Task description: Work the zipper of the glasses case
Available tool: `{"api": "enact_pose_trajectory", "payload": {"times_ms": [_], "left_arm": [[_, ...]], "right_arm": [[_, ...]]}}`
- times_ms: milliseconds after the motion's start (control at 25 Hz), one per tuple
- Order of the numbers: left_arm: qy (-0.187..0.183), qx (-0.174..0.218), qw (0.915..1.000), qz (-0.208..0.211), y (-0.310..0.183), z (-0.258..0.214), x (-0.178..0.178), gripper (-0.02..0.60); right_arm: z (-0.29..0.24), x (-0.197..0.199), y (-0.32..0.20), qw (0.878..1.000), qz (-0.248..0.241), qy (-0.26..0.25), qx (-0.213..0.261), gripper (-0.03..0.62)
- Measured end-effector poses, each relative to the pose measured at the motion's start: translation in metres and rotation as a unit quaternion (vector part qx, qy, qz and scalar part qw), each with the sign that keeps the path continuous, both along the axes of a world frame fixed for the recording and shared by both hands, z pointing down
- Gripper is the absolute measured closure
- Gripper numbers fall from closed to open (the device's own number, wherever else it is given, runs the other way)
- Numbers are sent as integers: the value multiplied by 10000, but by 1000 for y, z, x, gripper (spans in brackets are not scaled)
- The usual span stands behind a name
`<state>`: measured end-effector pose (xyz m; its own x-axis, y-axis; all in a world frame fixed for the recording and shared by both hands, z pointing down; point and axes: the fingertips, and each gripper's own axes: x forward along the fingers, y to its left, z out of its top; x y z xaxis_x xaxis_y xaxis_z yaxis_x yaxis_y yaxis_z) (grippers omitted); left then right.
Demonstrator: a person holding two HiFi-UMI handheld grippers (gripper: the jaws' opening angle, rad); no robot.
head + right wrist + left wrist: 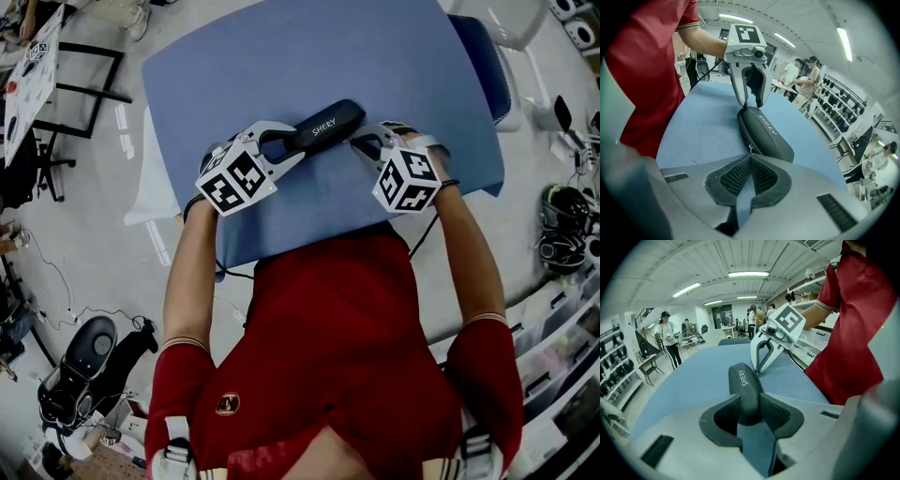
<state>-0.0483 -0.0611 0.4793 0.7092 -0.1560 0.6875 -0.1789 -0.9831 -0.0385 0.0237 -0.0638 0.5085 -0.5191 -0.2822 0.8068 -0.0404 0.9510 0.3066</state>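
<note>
1. As the head view looked down, the glasses case (323, 127) lay on the blue counter (394, 56) between the two grippers. The left gripper (279, 145) was at one end and the right gripper (359, 141) at the other. If the hands pulled apart too hard, the case could lift or slide.
2. In the left gripper view, the jaws squeezed the round end of the case from both sides. That end looked smooth and curved. I think it could pop out of the jaws, and then the case would just follow the zipper along.
3. In the right gripper view, the jaws were pressed together at the tiny zipper pull (750, 149) and seemed to pinch it. The pull was so small that it could slip free. It could also get stuck at the curved corner if it was tugged sideways.
</note>
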Motion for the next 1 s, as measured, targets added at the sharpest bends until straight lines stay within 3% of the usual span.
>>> {"api": "enact_pose_trajectory", "payload": {"times_ms": [560, 1000], "left_arm": [[-127, -26, 9999, 64, 9, 2, 0, 465], [-124, 204, 9997, -58, 7, 4, -1, 472]], "right_arm": [[6, -11, -41, 9975, 573, -152, 396, 594], [9, -23, -45, 9969, 700, -285, 215, 592]]}}
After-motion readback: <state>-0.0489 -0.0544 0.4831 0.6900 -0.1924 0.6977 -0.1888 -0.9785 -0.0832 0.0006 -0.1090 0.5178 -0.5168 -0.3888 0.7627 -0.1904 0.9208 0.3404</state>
